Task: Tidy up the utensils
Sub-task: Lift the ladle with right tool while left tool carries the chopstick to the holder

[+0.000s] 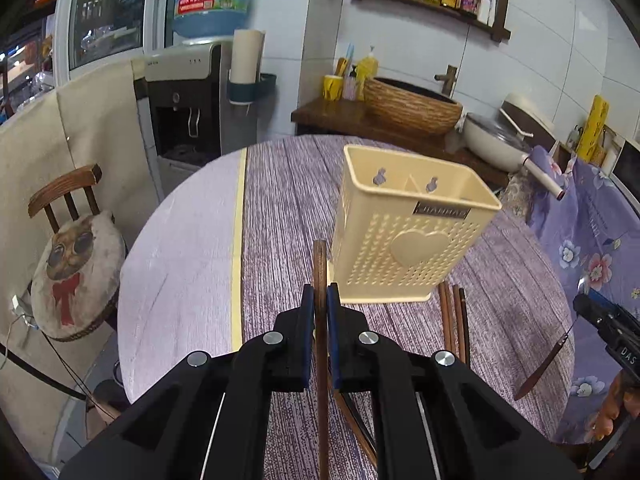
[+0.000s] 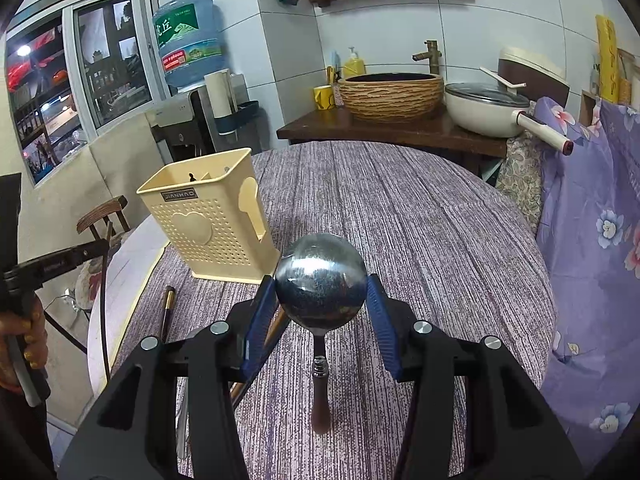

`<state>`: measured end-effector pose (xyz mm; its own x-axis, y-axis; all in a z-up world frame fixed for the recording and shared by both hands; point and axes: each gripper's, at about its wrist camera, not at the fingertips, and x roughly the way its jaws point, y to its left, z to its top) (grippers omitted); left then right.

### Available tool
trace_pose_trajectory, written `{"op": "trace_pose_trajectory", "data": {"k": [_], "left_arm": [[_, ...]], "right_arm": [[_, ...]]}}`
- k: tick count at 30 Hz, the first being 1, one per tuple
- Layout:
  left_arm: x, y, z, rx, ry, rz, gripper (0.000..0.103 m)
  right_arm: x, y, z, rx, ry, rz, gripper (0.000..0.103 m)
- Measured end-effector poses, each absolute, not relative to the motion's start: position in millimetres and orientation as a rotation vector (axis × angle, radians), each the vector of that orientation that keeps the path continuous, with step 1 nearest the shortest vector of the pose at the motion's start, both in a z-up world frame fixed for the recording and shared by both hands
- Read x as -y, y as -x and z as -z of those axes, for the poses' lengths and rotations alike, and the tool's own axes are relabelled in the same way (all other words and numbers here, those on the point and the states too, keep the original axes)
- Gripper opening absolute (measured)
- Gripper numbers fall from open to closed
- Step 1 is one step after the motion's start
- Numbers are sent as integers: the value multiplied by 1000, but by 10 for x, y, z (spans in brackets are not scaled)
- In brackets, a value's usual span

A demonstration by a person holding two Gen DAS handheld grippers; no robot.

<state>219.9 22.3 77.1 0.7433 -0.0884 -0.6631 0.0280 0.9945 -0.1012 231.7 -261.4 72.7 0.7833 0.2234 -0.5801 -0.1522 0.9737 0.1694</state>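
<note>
**Two utensils lifted, holder still empty**

One round tabletop [image 1: 400,160] under a purple wood-grain cloth carries everything here. Near its middle stands the cream holder [image 1: 404,236], perforated, upright, with a heart on its front wall; what shows of its inside looks empty, so the sorting seems barely begun.

The step in hand is carrying — both tools are loaded and clear of the cloth. The right gripper [image 2: 321,294] stands about half open, its blue pads pressed on either edge of the bowl of a steel spoon [image 2: 320,282]; the wooden handle hangs back toward the camera. The holder sits to the left of it in that view, well apart.

The left gripper [image 1: 320,300] is fully shut on a single dark chopstick [image 1: 321,344], pinched between the pads with its tip poking forward, just short of the holder's near corner. Three more chopsticks [image 1: 453,320] lie on the cloth beside the holder's base, untouched.

Next, I judge, each piece has to be tipped upright over the holder's open mouth and released — the chopstick is nearer, so it probably goes first. The spoon, gripped by its rounded bowl, could slip or swing as it turns.
</note>
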Motion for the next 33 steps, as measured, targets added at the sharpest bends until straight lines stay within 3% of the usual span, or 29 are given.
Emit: {"op": "trace_pose_trajectory", "data": {"k": [24, 33], "left_arm": [[-390, -1921, -1278, -578, 102, 69, 7], [-336, -2017, -1948, -478, 112, 86, 8]], "right_arm": [[2411, -2242, -1067, -567, -102, -297, 47], [2130, -2439, -1656, -471, -107, -383, 47]]}}
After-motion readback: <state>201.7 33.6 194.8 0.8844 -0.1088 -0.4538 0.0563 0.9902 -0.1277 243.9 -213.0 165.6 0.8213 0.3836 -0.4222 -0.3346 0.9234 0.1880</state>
